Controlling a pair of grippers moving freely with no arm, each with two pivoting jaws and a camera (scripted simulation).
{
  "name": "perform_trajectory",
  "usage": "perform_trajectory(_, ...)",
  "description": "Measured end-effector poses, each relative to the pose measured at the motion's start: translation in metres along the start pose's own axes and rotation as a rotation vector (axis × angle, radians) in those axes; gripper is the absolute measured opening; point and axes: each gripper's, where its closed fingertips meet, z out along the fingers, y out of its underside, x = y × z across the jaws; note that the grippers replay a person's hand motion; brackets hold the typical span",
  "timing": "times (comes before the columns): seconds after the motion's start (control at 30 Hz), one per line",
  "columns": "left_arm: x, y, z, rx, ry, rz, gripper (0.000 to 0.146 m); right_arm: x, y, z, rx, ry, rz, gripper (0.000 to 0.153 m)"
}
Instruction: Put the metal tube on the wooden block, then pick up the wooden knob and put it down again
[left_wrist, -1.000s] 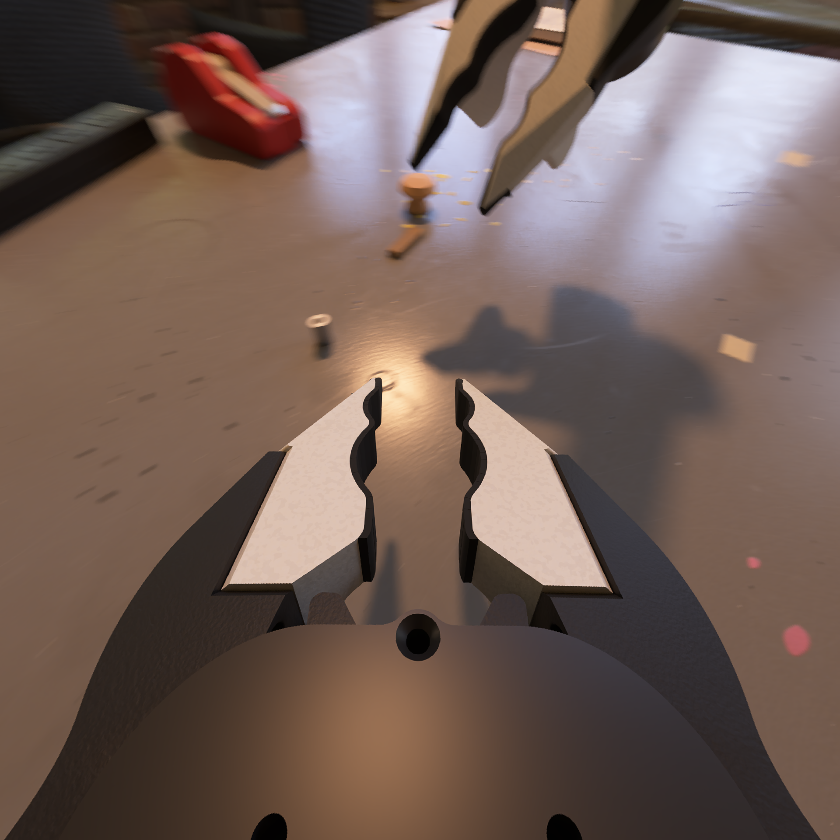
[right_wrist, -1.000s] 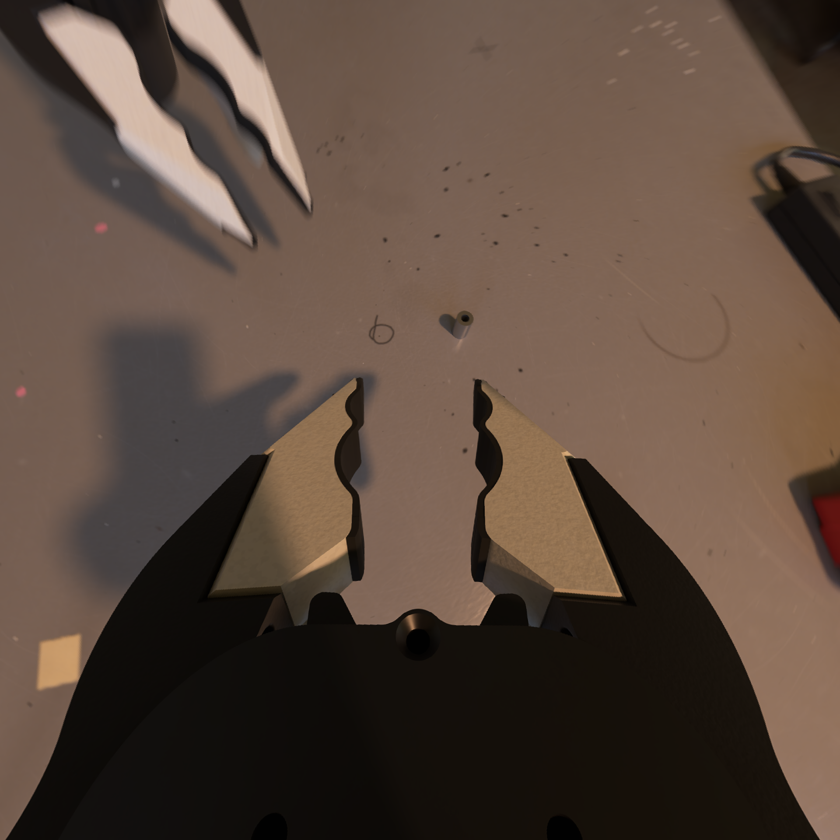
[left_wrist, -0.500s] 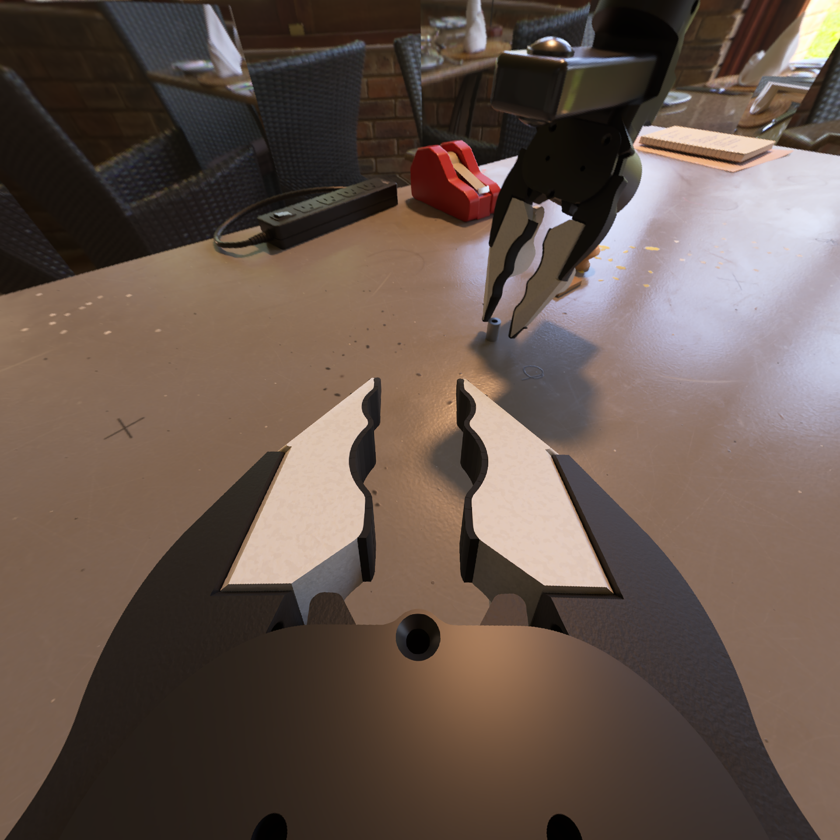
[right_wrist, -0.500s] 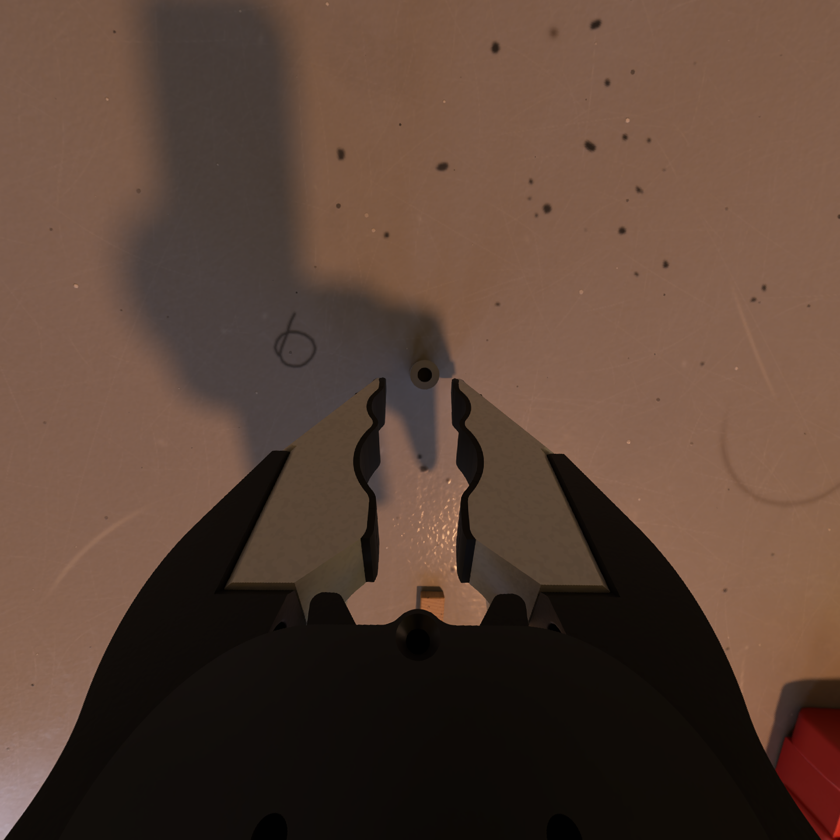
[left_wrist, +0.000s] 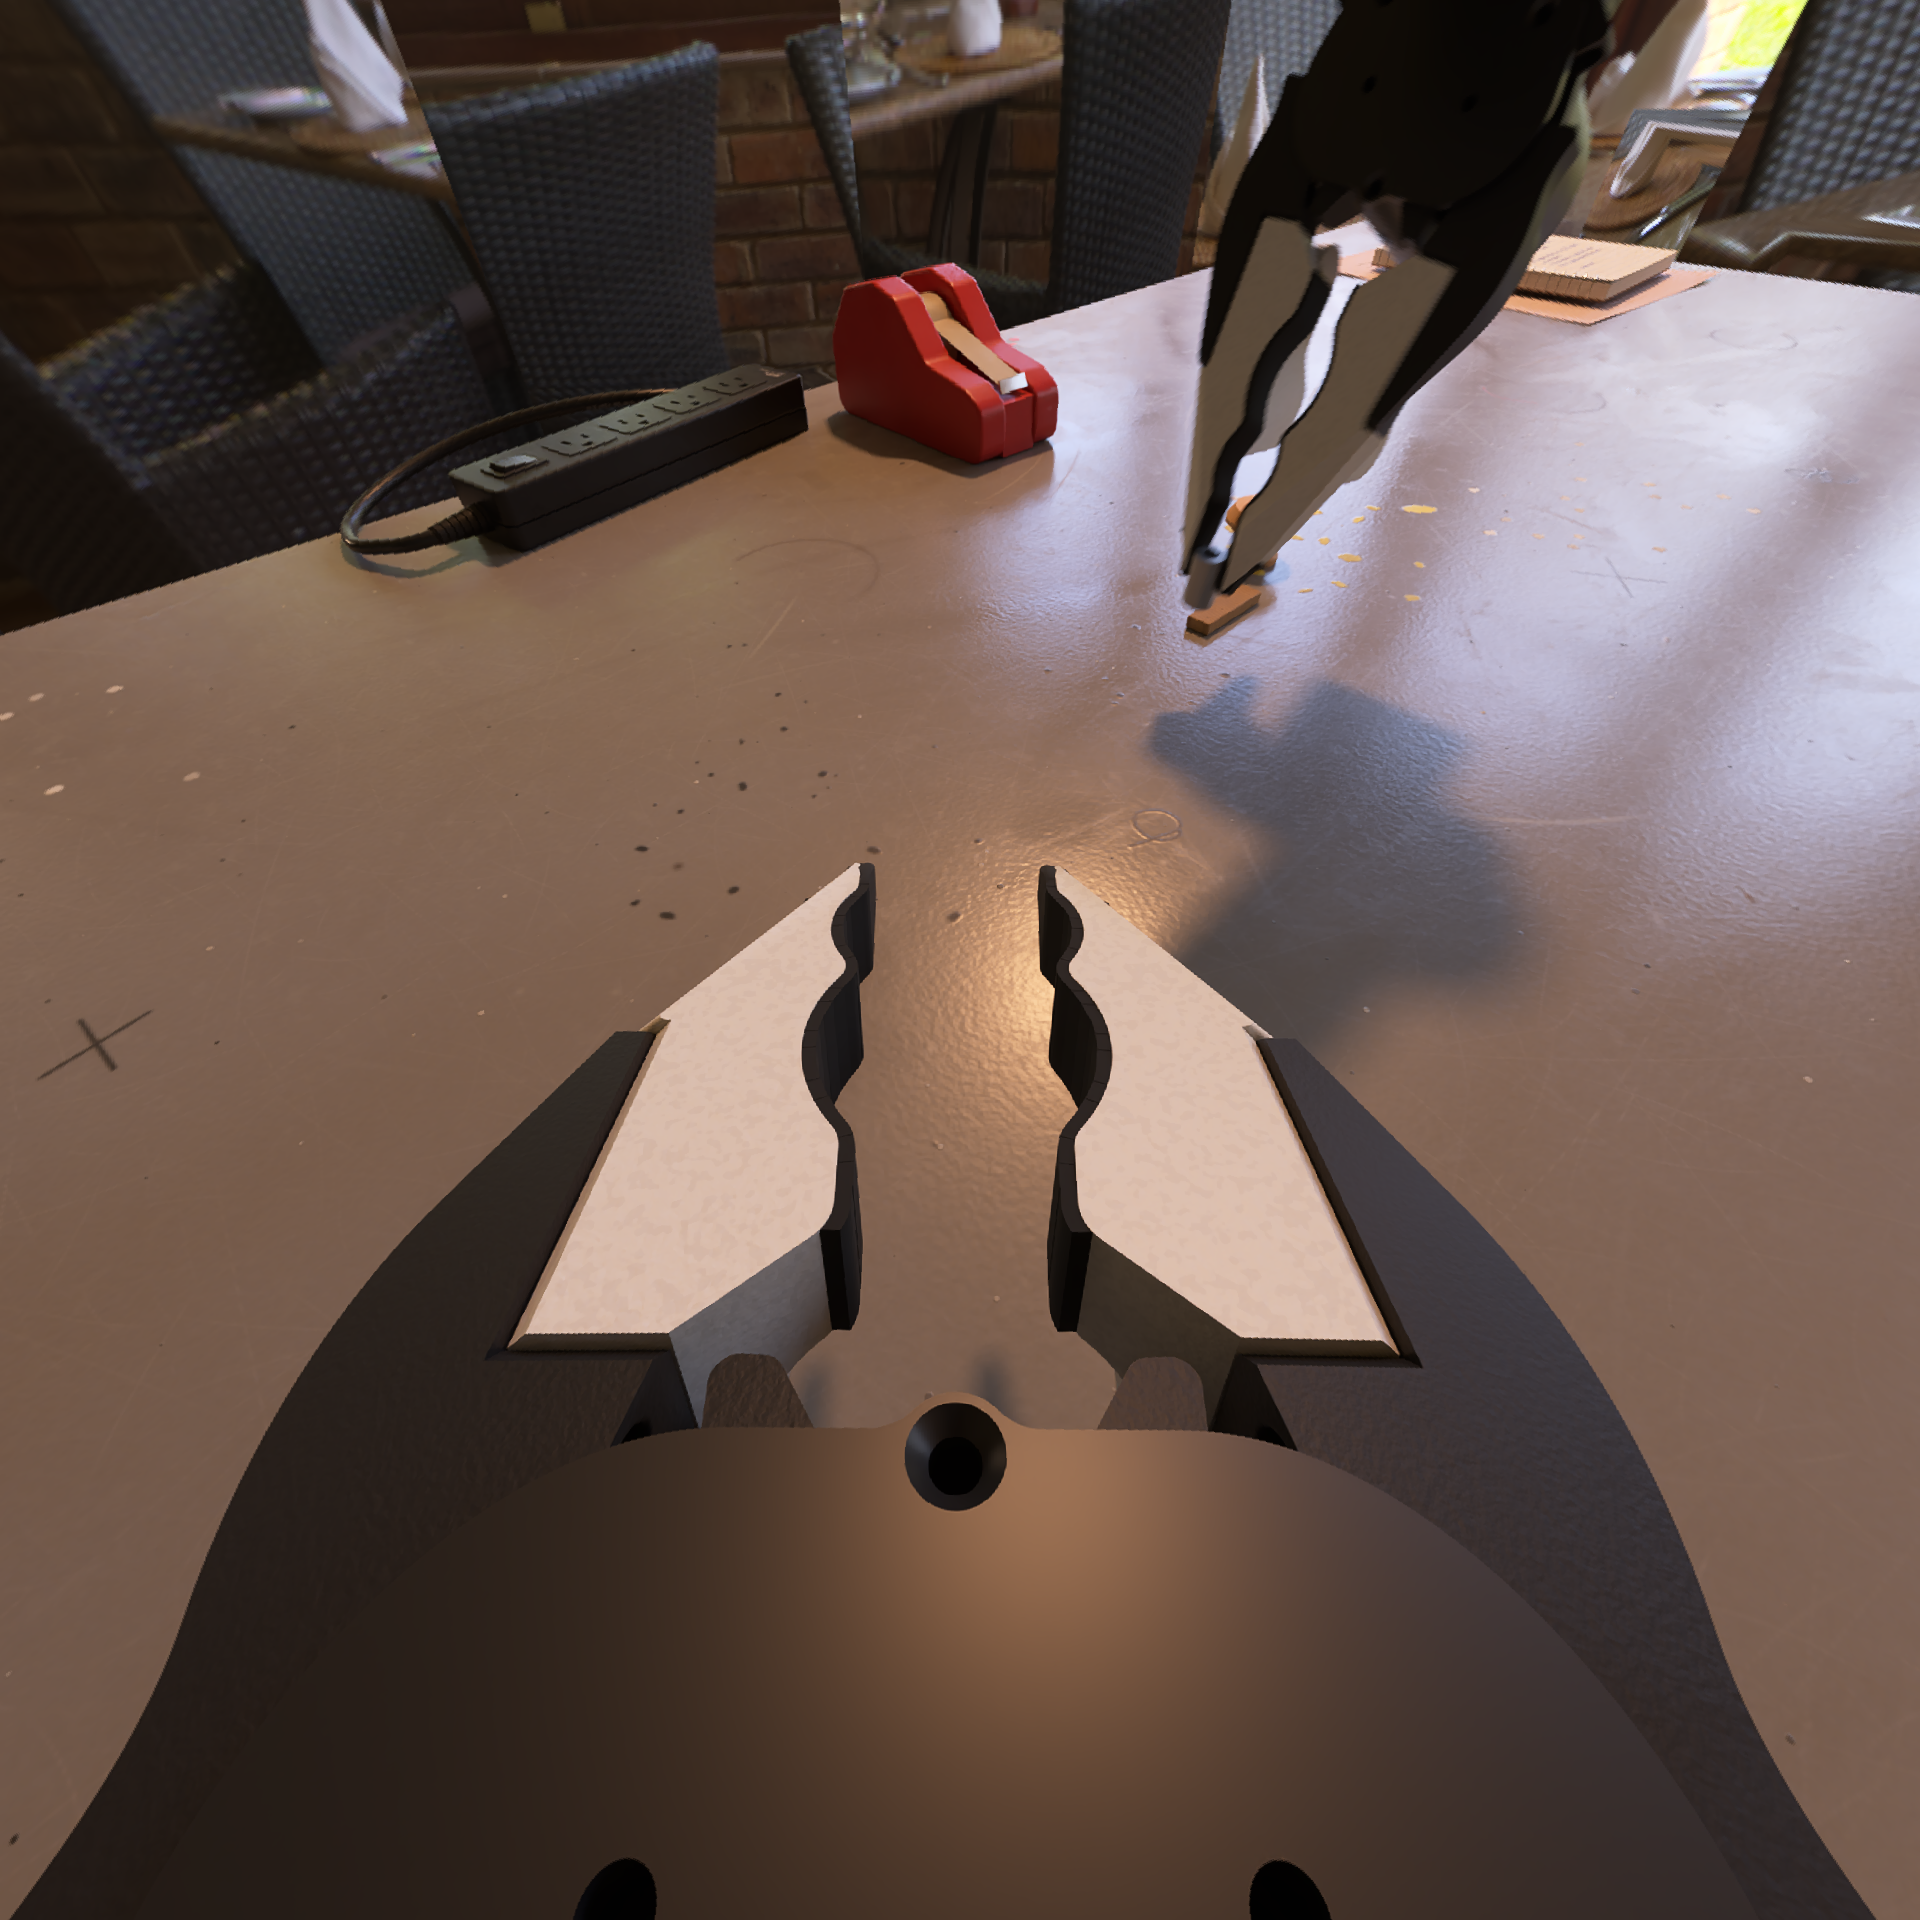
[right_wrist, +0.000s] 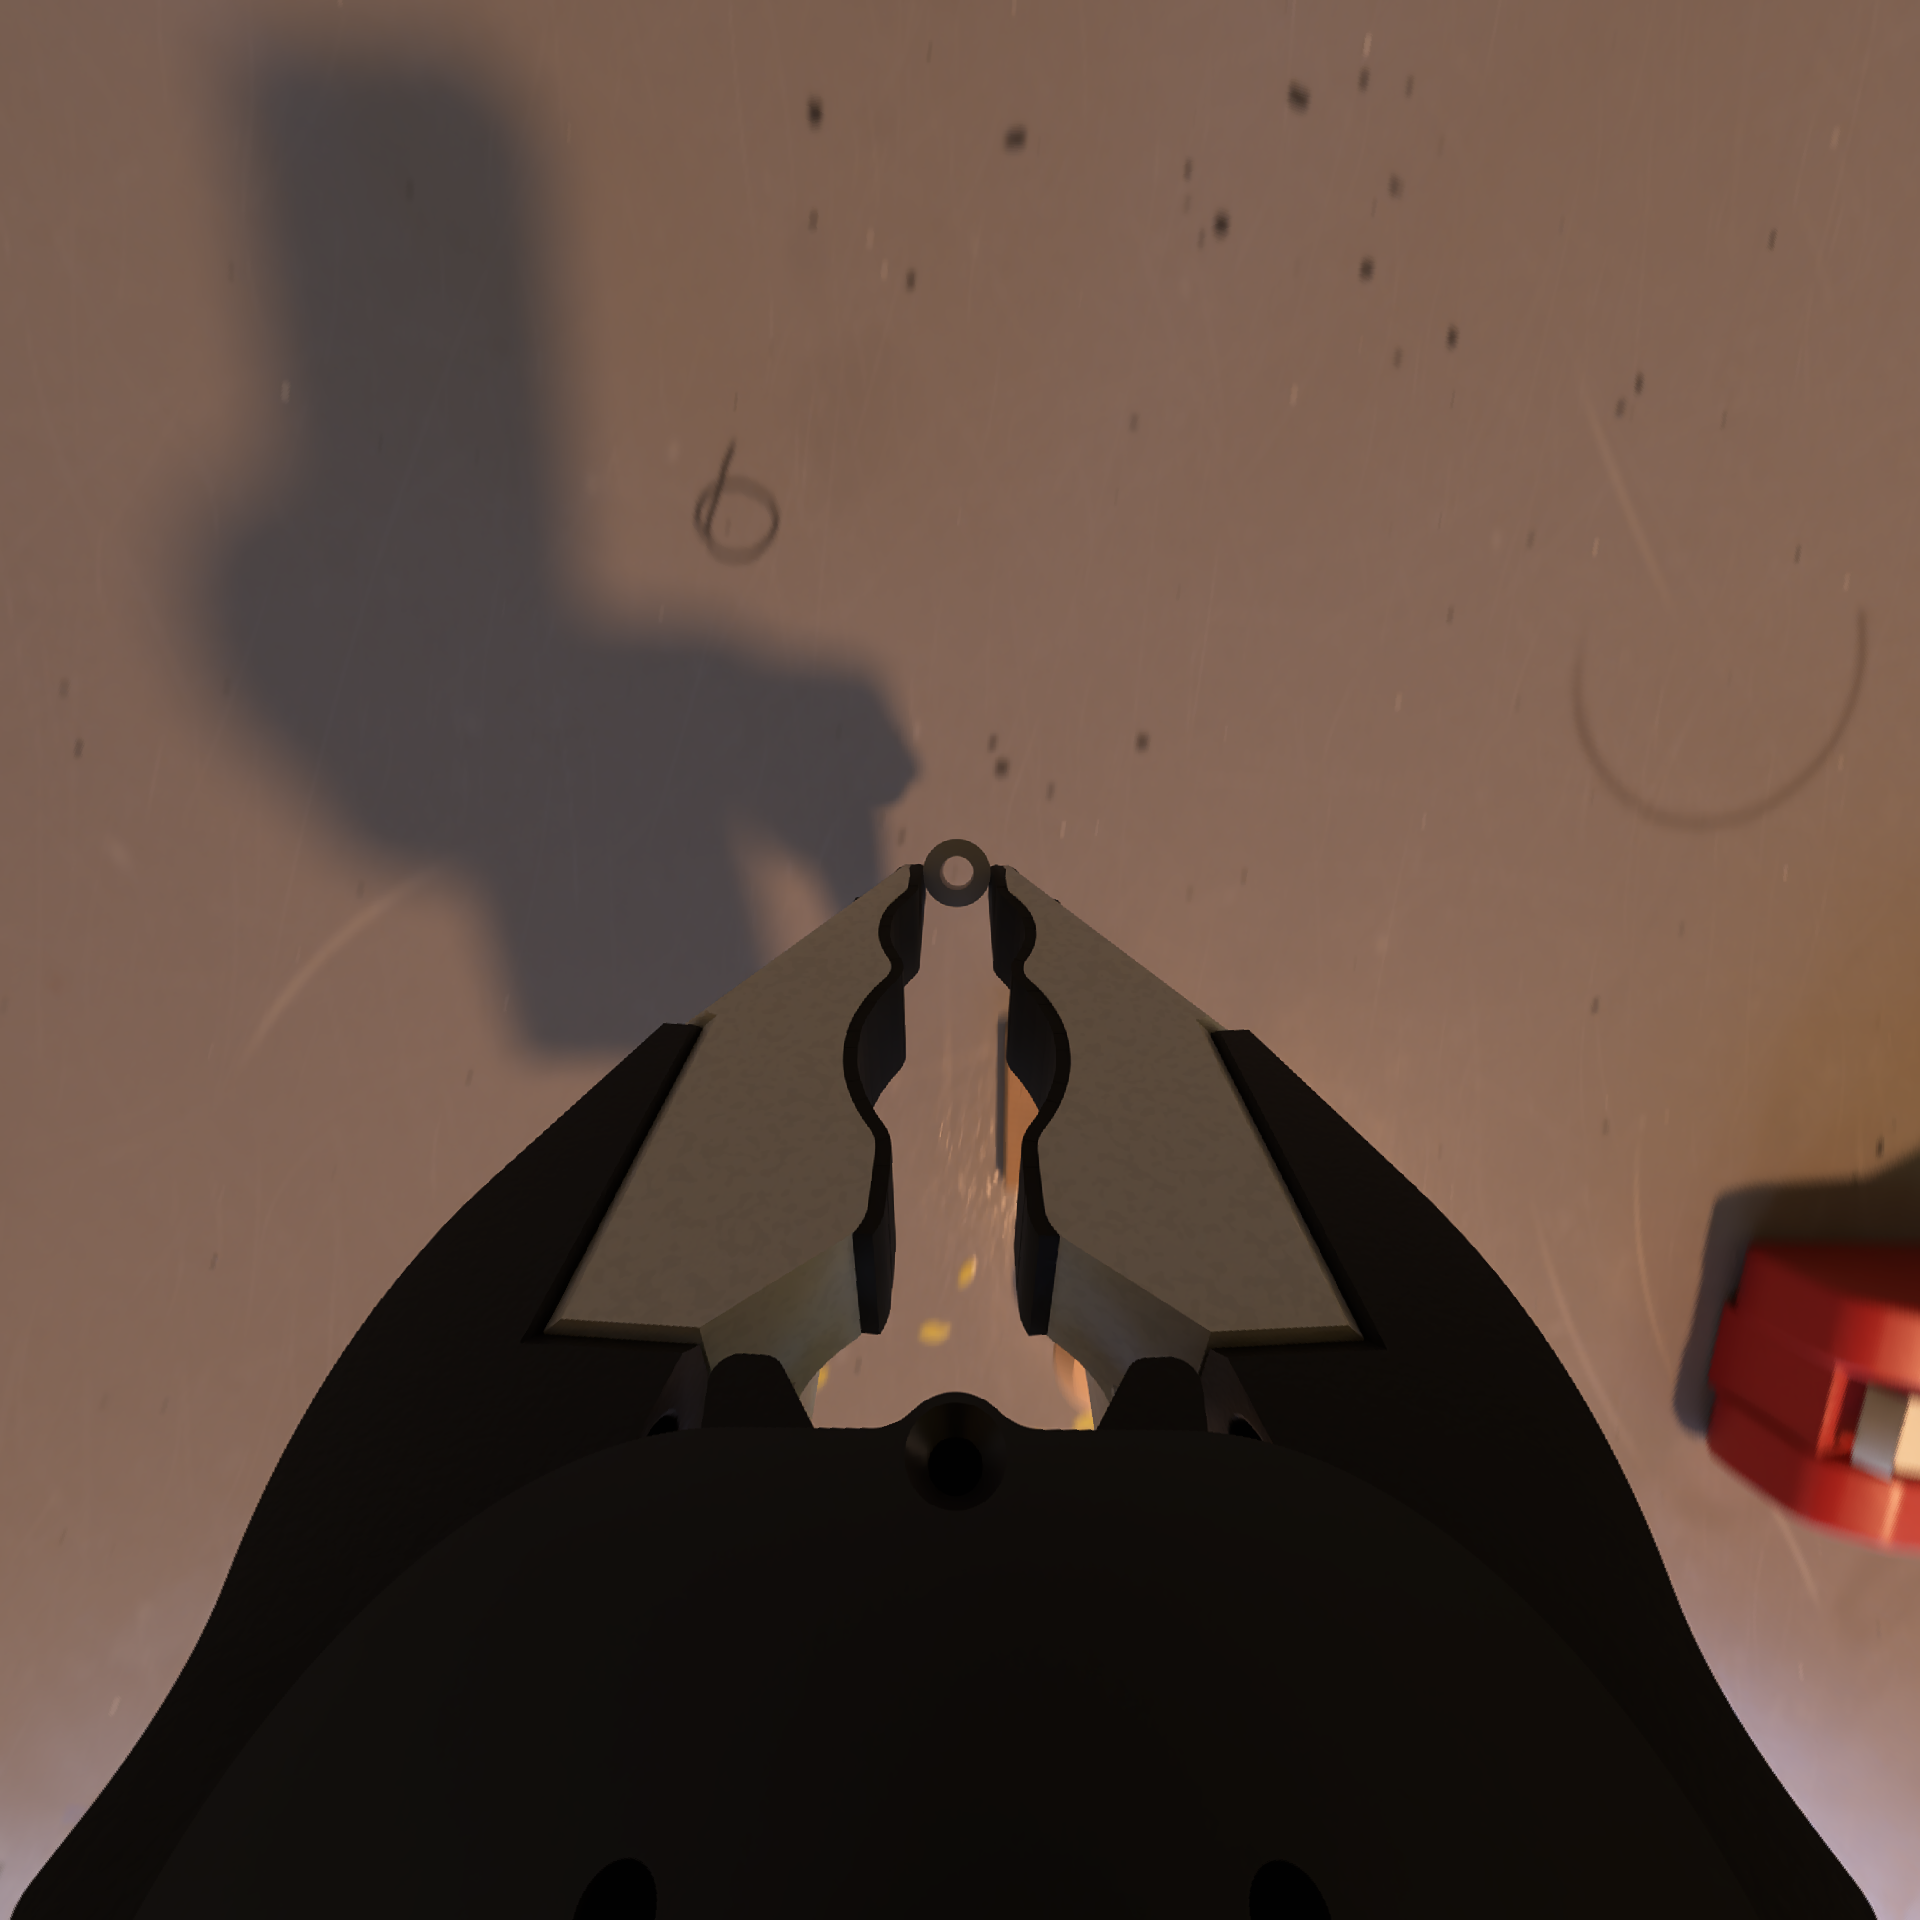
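In the right wrist view my right gripper is shut on the small metal tube, which I see end-on as a grey ring at the fingertips. In the left wrist view the right gripper hangs point-down and holds the tube above the table, just over the near end of the flat wooden block. The wooden knob is mostly hidden behind those fingers. A sliver of the block shows between the right fingers. My left gripper is open and empty, low over the table.
A red tape dispenser and a black power strip with its cable lie at the table's far edge; the dispenser also shows in the right wrist view. A notepad lies at the far right. Wicker chairs stand beyond the table.
My right gripper has closed on the metal tube, lifted it off the table and carried it toward the wooden block. The left gripper stays open and has shifted only slightly.
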Motion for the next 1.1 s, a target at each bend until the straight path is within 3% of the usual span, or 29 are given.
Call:
perform_trajectory(0.17,0.006,-0.007,-0.001,0.028,0.005,0.017,0.031,-0.003,0.053,-0.029,-0.060,0.039,0.055,0.012)
perform_trajectory(0.33,0.016,-0.022,-0.004,0.105,0.040,0.016,0.031,-0.002,0.079,-0.029,-0.025,0.013,0.074,0.012)
perform_trajectory(0.8,0.013,-0.018,0.002,0.104,0.043,-0.004,0.029,0.019,0.071,0.004,-0.074,-0.012,-0.004,0.012)
perform_trajectory(0.83,0.013,-0.016,0.003,0.101,0.048,-0.011,0.029,0.020,0.071,0.005,-0.085,-0.011,-0.005,0.014)
perform_trajectory(0.9,0.014,-0.015,0.004,0.098,0.055,-0.018,0.030,0.020,0.070,0.006,-0.082,-0.012,0.003,0.035)
perform_trajectory(1.1,0.015,-0.015,0.003,0.105,0.051,0.000,0.031,0.022,0.064,-0.005,-0.035,-0.005,0.072,0.056)
